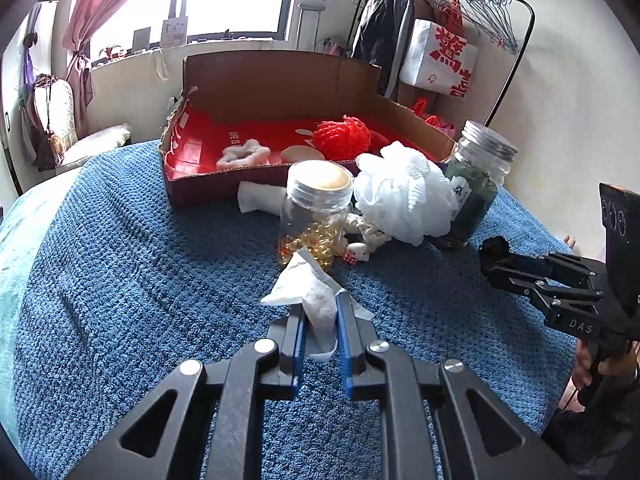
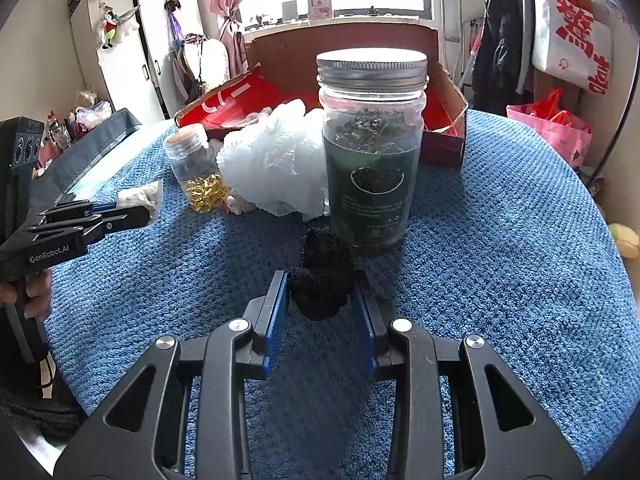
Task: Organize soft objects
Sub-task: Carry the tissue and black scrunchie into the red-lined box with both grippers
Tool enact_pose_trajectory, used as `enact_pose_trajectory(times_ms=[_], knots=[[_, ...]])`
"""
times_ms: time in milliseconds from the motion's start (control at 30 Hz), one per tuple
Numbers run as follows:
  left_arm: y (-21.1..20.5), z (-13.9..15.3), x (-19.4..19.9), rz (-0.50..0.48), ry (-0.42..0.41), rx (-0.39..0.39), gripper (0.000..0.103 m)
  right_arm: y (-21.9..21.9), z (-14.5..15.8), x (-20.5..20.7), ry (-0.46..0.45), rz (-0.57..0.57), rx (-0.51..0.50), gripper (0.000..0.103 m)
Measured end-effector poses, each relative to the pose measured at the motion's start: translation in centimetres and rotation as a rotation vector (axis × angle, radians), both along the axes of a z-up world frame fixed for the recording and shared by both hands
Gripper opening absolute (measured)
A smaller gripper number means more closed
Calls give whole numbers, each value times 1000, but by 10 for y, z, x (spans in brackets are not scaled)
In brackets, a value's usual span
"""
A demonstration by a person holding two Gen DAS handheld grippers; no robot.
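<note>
Red-lined cardboard box (image 1: 280, 80) already holding some soft things — we are clamping a white tissue (image 1: 316, 300) in the left gripper (image 1: 320, 316), a black pom-pom (image 2: 324, 280) in the right gripper (image 2: 320, 300) — the white mesh pouf (image 1: 404, 192) is still waiting outside.

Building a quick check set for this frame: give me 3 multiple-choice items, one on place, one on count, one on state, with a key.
1. Where is the red mesh puff?
A. inside the cardboard box
B. on the blue blanket by the jars
C. in the right gripper

2. How many jars stand on the blanket?
A. one
B. two
C. four

3. What is the left gripper doing?
A. hanging open and empty
B. clamped on a white tissue
C. clamped on a jar lid

Key:
1 A: the red mesh puff lies in the cardboard box.
2 B: the capsule jar and the dark-leaf jar are the only two.
3 B: the left gripper pinches the white tissue.
</note>
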State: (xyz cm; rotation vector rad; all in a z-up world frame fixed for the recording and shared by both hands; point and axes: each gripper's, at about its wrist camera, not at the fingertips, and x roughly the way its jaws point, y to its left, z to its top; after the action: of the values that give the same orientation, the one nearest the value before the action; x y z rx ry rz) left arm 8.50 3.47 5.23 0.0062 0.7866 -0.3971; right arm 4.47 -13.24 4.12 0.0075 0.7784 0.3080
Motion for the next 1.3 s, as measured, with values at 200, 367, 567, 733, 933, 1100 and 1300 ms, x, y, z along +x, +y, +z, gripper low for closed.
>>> enact_pose_trajectory(times_ms=[200,367,567,733,933,1100,1300], knots=[[-3,0,3,-8,-3,3,15,-1,-1,1,3,-2,0,30],[-2,3,4,-4,-10,6,15,-11,-1,1,1,-24,-2,30],[6,15,10,14,-33,9,15,-38,4,9,-2,-87,5,30],[17,30,22,41,-59,11,15,-67,19,24,-30,-147,11,30],[23,50,47,44,-90,26,15,-91,46,51,-83,-166,23,30],[19,65,76,22,-101,48,15,-95,69,85,-108,-121,15,30],[5,75,120,-32,-94,63,15,-85,82,136,-79,-2,9,30]])
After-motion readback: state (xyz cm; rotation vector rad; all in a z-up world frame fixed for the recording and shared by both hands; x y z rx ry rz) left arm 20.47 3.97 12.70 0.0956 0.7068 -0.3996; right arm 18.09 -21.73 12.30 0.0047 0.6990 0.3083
